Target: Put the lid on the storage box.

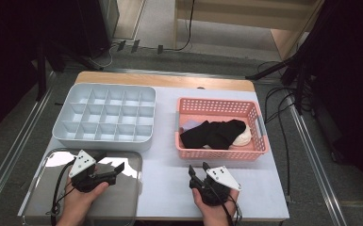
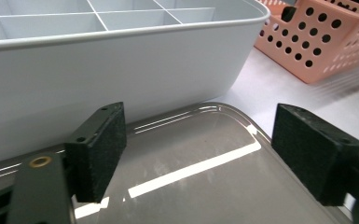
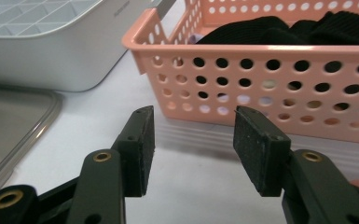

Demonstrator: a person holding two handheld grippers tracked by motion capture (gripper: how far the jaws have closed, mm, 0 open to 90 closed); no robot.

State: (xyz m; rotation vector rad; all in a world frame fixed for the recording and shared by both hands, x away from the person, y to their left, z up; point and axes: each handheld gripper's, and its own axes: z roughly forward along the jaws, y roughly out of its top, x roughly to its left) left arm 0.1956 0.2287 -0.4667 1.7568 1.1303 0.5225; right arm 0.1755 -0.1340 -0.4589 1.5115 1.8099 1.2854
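At the far left, a shiny rectangular metal tray (image 1: pixel 122 197) lies at the near edge of the table. The left gripper (image 1: pixel 118 169) hovers over it, its two black jaws spread wide with nothing between them. Just behind the tray sits a pale grey plastic organiser box divided into many small compartments (image 1: pixel 104 117), all of them bare.

Right of centre, the right gripper (image 1: pixel 198 168) rests low above the white tabletop (image 1: pixel 165 174), jaws partly apart and holding nothing, aimed at the near wall of a pink perforated plastic basket (image 1: pixel 221 153). Inside the basket lies a heap of black socks (image 1: pixel 214 133) with a cream-coloured one (image 1: pixel 242 137) at its right end.

The likely risks: the right jaws could strike or snag the basket wall and shove the light basket away. They might also pinch several tangled socks at once. On the left, the wide jaws could knock the organiser box or scrape the tray.
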